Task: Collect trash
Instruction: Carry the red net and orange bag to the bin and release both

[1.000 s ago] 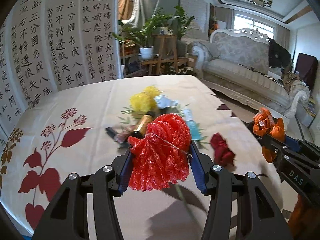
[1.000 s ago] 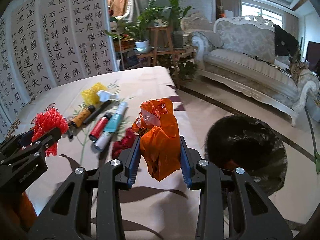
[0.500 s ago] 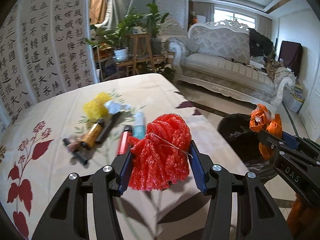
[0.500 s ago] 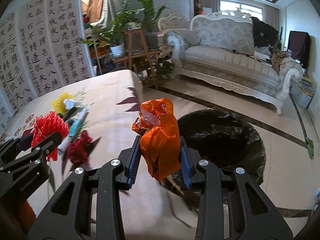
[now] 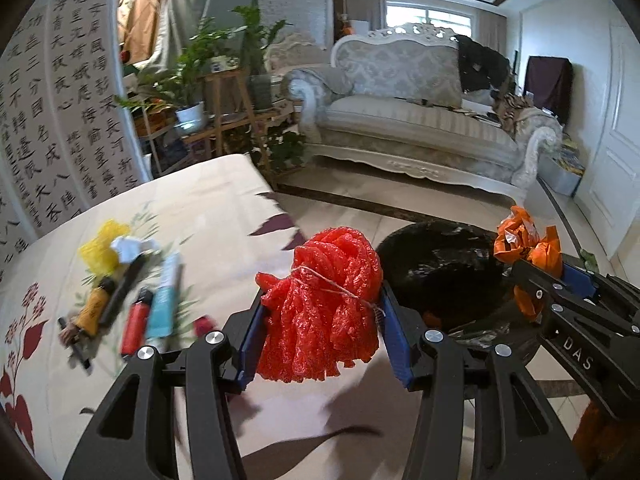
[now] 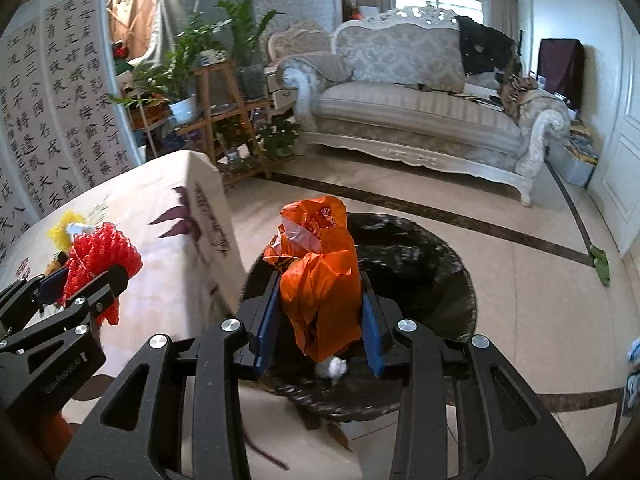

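The right gripper (image 6: pixel 318 316), clamped on the orange bag (image 6: pixel 320 276), now hangs over the black bin (image 6: pixel 432 264) instead of the table (image 6: pixel 160 216). To its left, the left gripper (image 5: pixel 322 332) has swung binward, gripping the red netting (image 5: pixel 324 304).

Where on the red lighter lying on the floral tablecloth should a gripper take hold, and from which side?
Grip the red lighter across the middle of its body, coming from above. It lies flat on the tablecloth with the teal tube close alongside, so one finger must slip into the narrow gap there, fingers closing across the short width. Both grippers are full now, so this waits.
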Demonstrator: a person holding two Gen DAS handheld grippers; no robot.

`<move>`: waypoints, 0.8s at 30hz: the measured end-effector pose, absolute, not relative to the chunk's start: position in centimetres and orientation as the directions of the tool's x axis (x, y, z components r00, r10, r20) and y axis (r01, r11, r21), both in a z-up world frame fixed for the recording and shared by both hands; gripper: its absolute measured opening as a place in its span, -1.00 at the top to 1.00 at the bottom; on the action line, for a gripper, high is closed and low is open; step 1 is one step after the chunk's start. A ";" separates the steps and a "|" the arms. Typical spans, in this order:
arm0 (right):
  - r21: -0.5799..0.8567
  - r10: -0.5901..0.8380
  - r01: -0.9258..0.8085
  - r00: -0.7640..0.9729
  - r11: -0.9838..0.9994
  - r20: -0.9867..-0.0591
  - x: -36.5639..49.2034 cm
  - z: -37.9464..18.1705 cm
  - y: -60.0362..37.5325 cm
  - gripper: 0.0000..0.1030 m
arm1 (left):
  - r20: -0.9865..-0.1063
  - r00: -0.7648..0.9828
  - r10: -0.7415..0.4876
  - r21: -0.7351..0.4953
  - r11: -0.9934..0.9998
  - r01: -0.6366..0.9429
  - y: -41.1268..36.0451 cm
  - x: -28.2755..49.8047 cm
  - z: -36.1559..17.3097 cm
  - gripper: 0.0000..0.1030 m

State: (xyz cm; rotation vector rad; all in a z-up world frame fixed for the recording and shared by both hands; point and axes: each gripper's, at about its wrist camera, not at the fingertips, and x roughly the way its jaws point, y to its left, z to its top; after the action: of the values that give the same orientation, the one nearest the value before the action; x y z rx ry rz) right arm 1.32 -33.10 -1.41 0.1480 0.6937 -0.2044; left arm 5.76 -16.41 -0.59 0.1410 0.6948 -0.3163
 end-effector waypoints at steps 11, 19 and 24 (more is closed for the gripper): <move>0.075 -0.177 0.295 0.738 0.953 -0.651 2.6 -2.1 -36.8 0.32 | -0.669 0.698 -0.254 0.044 0.924 0.379 -21.5 7.8 -1.6 0.00; 0.090 -0.191 0.327 0.728 0.941 -0.658 3.5 -2.7 -38.5 0.31 | -0.685 0.682 -0.256 0.075 0.906 0.416 -24.4 8.8 -2.4 -0.02; 0.101 -0.192 0.343 0.719 0.934 -0.668 3.9 -3.1 -39.1 0.20 | -0.696 0.673 -0.251 0.081 0.904 0.421 -25.2 9.3 -3.2 -0.23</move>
State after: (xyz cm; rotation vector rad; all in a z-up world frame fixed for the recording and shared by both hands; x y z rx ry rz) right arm 3.90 -39.08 -3.15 0.2246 0.7103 -0.2981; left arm 9.31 -25.22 -3.16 0.2433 0.7423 -0.3823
